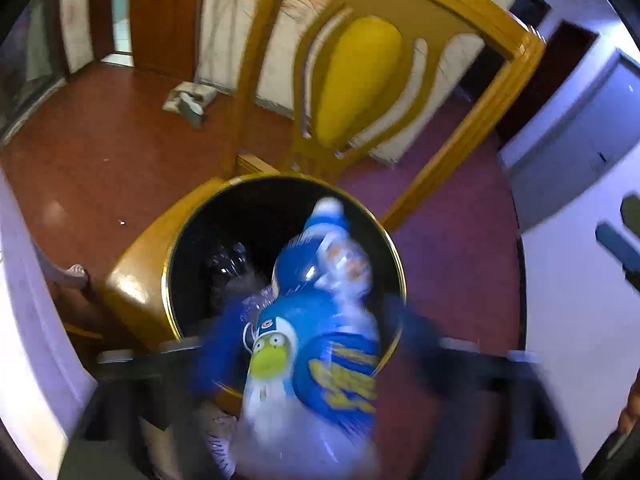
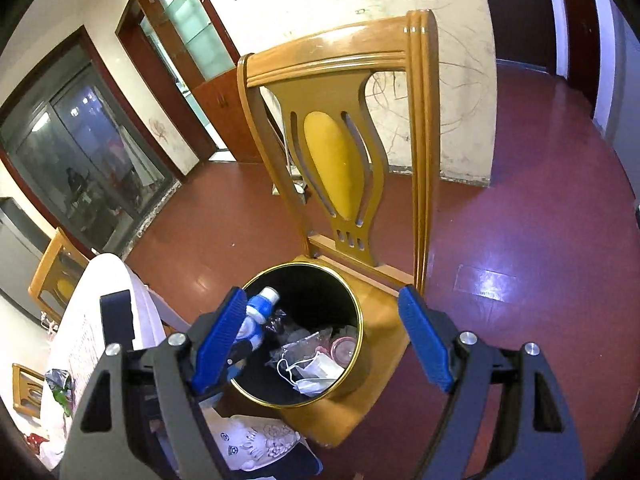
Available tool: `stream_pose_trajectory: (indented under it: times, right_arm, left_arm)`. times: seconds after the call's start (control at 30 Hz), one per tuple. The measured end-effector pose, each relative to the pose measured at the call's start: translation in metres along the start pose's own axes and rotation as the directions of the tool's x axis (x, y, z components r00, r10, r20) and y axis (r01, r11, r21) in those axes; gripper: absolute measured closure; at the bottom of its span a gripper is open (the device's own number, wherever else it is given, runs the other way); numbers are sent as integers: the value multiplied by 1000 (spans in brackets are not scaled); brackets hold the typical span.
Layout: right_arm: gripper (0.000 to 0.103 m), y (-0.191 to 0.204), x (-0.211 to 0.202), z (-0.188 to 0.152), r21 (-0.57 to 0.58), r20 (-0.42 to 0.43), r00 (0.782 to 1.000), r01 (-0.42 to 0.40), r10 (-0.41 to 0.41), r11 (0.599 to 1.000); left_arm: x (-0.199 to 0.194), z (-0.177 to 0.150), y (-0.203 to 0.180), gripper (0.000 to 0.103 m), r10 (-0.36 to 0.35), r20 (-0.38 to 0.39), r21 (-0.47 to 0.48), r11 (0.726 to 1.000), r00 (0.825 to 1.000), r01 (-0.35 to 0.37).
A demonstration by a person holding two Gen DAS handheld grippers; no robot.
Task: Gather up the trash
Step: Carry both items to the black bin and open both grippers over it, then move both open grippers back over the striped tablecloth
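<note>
A: Right, the left gripper (image 1: 308, 344) — is it clamped on that blue-and-white plastic bottle with the cartoon label (image 1: 312, 320)?

B: Cannot tell. Its blue fingers (image 1: 216, 344) are smeared by blur on either side of the bottle, which lies between them, cap pointing ahead over the mouth of the black round bin with a gold rim (image 1: 172, 248). Gripped or already loose, I can't say.

A: And the bin?

B: Directly ahead and below, standing on the seat of the yellow wooden chair (image 2: 384, 304). Inside lie a white face mask (image 2: 316, 368) and clear plastic wrapping.

A: So how to finish this well?

B: I'd judge: keep the bottle centred over the opening, cap-first, and let go only once its body is clear of the near rim, or it may tip onto the seat.

A: The right gripper (image 2: 326, 344)?

B: Spread wide, holding nothing, angled down at the bin, whose mouth lies between its fingers.
</note>
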State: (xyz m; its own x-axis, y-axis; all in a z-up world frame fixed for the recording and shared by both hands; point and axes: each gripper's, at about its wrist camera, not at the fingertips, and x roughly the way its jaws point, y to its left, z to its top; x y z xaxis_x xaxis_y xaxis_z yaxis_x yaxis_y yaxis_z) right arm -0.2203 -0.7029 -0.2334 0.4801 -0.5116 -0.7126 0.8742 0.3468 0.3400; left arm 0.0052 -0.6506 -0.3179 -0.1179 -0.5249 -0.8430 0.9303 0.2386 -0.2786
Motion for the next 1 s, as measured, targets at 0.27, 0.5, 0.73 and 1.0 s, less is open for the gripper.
stream_pose_trajectory:
  times: [0.27, 0.5, 0.73, 1.0]
  right_arm:
    - [25, 23, -10, 0, -32, -1, 999, -54, 54, 998]
    - [25, 56, -18, -3, -80, 9, 995, -99, 100, 992]
    - [24, 139, -32, -17, -208, 1, 975, -216, 221, 954]
    - [24, 294, -57, -80, -444, -132, 884, -458, 449, 770]
  left_arm:
    - [-42, 15, -9, 6, -6, 100, 28, 1000, 995, 3]
    - [-139, -19, 9, 6, 22, 258, 28, 999, 966, -30]
    - [-261, -85, 65, 6, 212, 432, -83, 977, 876, -196]
    - [-405, -205, 137, 6, 544, 497, -350, 839, 676, -417]
